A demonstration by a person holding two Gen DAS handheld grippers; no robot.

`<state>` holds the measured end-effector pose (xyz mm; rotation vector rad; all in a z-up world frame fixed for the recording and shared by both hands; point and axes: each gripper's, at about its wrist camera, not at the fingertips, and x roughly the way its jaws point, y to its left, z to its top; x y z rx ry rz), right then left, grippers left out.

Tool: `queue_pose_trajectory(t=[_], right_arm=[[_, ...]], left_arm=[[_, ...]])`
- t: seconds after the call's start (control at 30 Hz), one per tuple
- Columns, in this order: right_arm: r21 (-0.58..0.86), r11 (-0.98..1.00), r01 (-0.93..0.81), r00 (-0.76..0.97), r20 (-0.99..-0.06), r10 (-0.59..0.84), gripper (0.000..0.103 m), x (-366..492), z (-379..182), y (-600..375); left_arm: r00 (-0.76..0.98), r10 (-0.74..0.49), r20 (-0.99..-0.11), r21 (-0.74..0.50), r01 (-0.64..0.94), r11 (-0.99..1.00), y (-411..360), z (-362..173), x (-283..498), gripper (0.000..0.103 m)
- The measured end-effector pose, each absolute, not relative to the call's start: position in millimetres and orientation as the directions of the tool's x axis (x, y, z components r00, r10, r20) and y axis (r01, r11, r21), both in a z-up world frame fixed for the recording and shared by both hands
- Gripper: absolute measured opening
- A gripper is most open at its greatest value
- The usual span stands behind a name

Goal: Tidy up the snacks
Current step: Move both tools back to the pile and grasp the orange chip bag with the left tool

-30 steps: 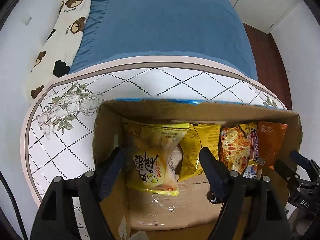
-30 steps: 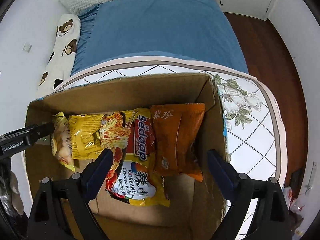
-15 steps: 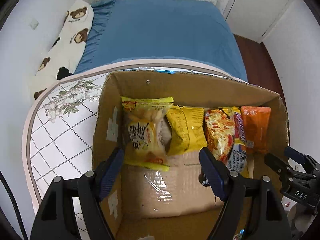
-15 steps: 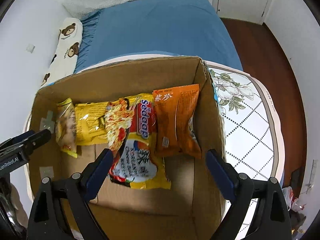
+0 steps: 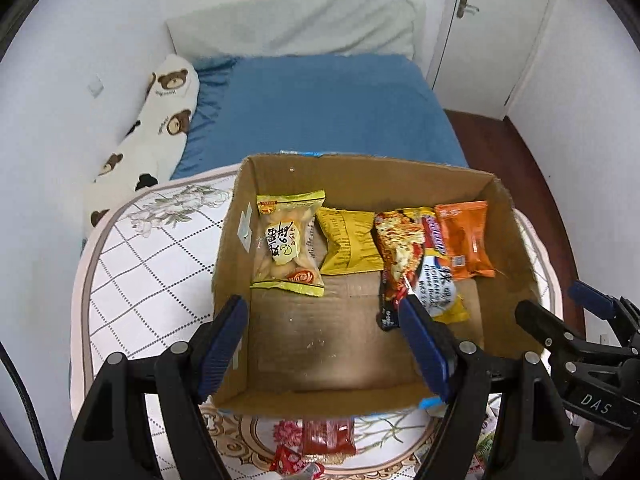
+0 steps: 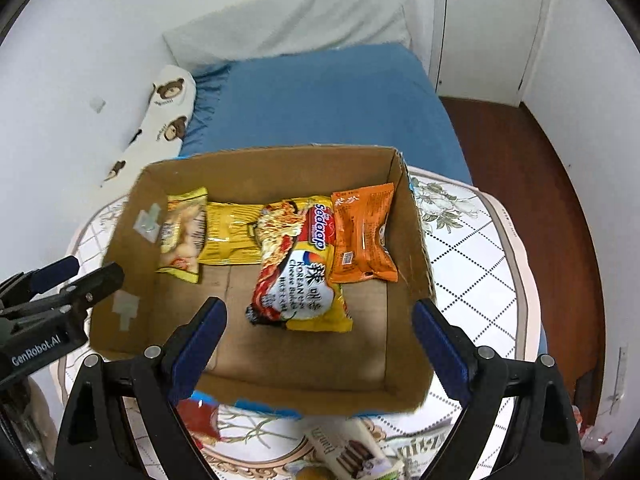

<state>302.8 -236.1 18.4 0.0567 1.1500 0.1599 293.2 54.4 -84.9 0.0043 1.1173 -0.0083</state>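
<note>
I see open brown cardboard box (image 5: 516, 240) mid-frame on patterned table (image 5: 132, 264) | four snack packets (image 6: 298, 268) lined along its far wall | left gripper (image 5: 324, 344) jaws apart, empty | right gripper (image 6: 320, 344) jaws apart, empty

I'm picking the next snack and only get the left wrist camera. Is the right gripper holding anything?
Observer: No. The right gripper is open, nothing between its fingers, above the box.
Operator: The noodle packet's lower end is hidden for me. Where does it stop?
Observer: The noodle packet ends on the box floor, well short of the near wall.
Operator: I see a red packet in front of the box. Anything else there?
Observer: A biscuit pack showing chocolate sticks lies on the table there.
</note>
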Motion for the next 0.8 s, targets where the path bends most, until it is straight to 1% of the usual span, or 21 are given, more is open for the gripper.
queue_pose_trajectory(t=[0.33,0.47,0.57,0.67,0.8], right_arm=[[0.134,0.983,-0.125,0.506,-0.844,0.180,0.096,234,79,-233],[0.172,0.978,-0.116,0.492,-0.846,0.207,0.096,208,87,-239],[0.200,0.975,-0.098,0.452,-0.864,0.222,0.096,182,79,-245],[0.214,0.975,-0.066,0.377,-0.899,0.223,0.096,153,55,-256],[0.198,0.980,-0.030,0.226,-0.954,0.200,0.096,104,3,-275]], left_arm=[[0.499,-0.047,-0.865,-0.041,0.024,0.999,44,-47,235,0.077],[0.492,-0.070,-0.868,-0.067,0.023,0.997,44,-42,209,0.077],[0.463,-0.076,-0.883,-0.069,0.032,0.997,41,-49,187,0.077],[0.407,-0.078,-0.910,-0.064,0.046,0.997,35,-71,164,0.077],[0.264,-0.079,-0.961,-0.058,0.085,0.995,22,-123,129,0.077]])
